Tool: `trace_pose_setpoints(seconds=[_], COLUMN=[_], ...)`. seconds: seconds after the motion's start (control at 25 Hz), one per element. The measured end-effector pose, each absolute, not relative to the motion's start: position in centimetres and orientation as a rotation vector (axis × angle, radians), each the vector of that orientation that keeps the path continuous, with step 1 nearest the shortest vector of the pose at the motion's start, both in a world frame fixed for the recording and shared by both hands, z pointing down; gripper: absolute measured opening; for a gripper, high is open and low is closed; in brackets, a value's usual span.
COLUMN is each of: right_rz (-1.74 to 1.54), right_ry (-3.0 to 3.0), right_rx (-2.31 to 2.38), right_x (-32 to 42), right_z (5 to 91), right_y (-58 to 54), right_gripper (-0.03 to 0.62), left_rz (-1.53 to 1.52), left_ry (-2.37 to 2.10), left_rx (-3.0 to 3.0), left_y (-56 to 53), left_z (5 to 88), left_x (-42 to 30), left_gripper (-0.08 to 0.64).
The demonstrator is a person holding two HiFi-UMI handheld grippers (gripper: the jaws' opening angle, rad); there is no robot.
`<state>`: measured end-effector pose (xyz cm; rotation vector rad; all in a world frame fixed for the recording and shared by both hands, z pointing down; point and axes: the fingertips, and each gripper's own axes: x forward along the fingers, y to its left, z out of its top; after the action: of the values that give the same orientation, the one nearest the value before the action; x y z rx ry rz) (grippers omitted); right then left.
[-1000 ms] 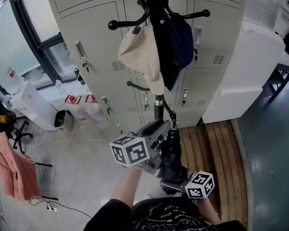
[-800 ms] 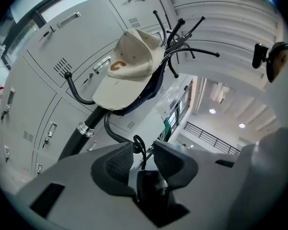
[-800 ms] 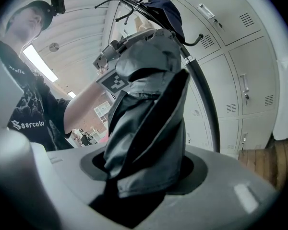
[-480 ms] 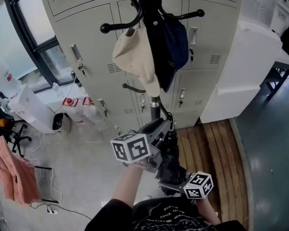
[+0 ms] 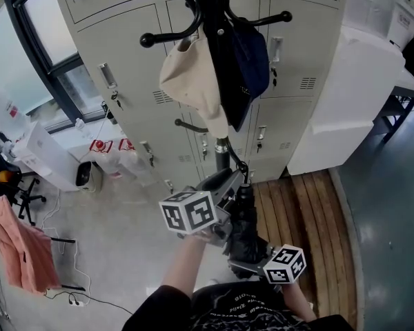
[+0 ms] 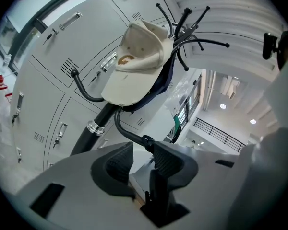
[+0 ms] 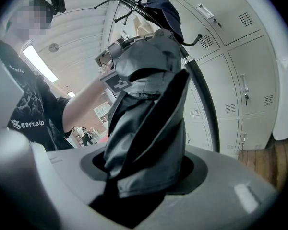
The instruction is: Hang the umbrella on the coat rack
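Note:
The folded dark grey umbrella (image 5: 245, 223) stands upright in front of the person, and my right gripper (image 5: 254, 252) is shut on its lower part. In the right gripper view the umbrella (image 7: 146, 104) fills the space between the jaws of that gripper (image 7: 144, 169). My left gripper (image 5: 229, 183) is beside the umbrella's top, close to the black coat rack pole (image 5: 223, 154). Its jaws have just been opening and stand open (image 6: 137, 152), with nothing clearly between them. The rack's lower hook (image 6: 127, 131) ends just past the fingertips. A beige cap (image 5: 193, 81) and a navy cap (image 5: 252, 61) hang higher up.
Grey lockers (image 5: 138, 54) stand right behind the rack. A wooden platform (image 5: 303, 212) lies to the right of the pole, with a white cabinet (image 5: 345, 109) beyond it. At the far left a pink cloth (image 5: 24, 243) hangs on a stand, with cables on the floor.
The rack sits slightly further left in the head view than a second ago. Both grippers and the umbrella keep almost the same place.

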<state>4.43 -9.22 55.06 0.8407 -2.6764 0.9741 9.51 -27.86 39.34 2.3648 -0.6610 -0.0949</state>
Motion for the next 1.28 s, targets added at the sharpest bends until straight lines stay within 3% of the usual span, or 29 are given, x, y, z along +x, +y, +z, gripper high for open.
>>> trace_pose_setpoints(seconds=[1.28], right_rz=[1.040], right_ry=[-2.619], right_rx=[0.830], right_x=[5.2], right_z=[57.3], right_y=[-12.1], right_gripper=[0.279], left_rz=[0.035], left_ry=[-0.820], left_rx=[2.344], left_y=[-28.5], left_z=[44.2], left_x=[7.4], left_gripper=[0.118])
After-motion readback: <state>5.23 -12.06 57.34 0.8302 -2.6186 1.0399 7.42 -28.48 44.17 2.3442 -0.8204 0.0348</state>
